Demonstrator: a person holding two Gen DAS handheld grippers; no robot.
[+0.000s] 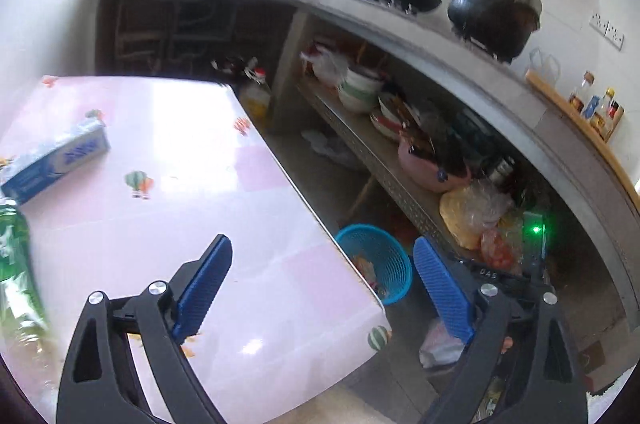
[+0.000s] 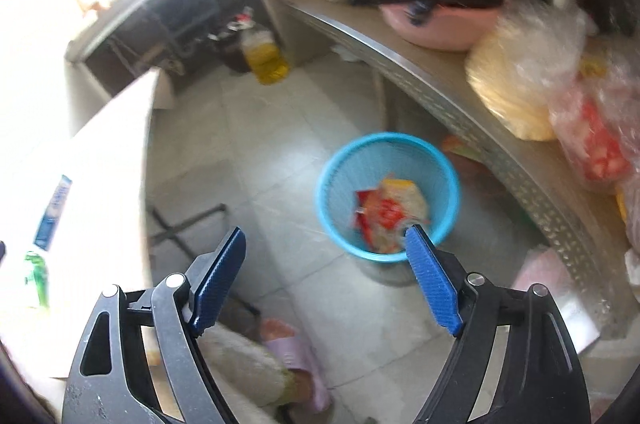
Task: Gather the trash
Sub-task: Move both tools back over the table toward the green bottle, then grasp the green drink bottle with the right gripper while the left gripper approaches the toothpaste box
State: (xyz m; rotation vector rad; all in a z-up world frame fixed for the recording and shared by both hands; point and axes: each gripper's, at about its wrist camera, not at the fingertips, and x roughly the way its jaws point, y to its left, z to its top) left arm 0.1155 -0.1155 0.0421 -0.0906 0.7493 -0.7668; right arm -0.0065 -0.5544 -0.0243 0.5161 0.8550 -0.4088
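A blue mesh trash basket (image 2: 387, 194) stands on the tiled floor beside the table. It holds red and yellow wrappers (image 2: 386, 212). My right gripper (image 2: 326, 240) is open and empty above the floor, just short of the basket. My left gripper (image 1: 322, 248) is open and empty over the right edge of the pink table (image 1: 168, 224); the basket also shows in the left wrist view (image 1: 376, 262). A blue and white box (image 1: 56, 160) and a green bottle (image 1: 16, 264) lie at the table's left.
A metal shelf (image 2: 460, 80) at the right holds a pink basin (image 2: 440, 24), bagged food (image 2: 528, 64) and bowls. A yellow oil jug (image 2: 264, 54) stands on the floor at the back. A person's slippered foot (image 2: 292, 356) is below the gripper. A black pot (image 1: 494, 8) sits on the counter.
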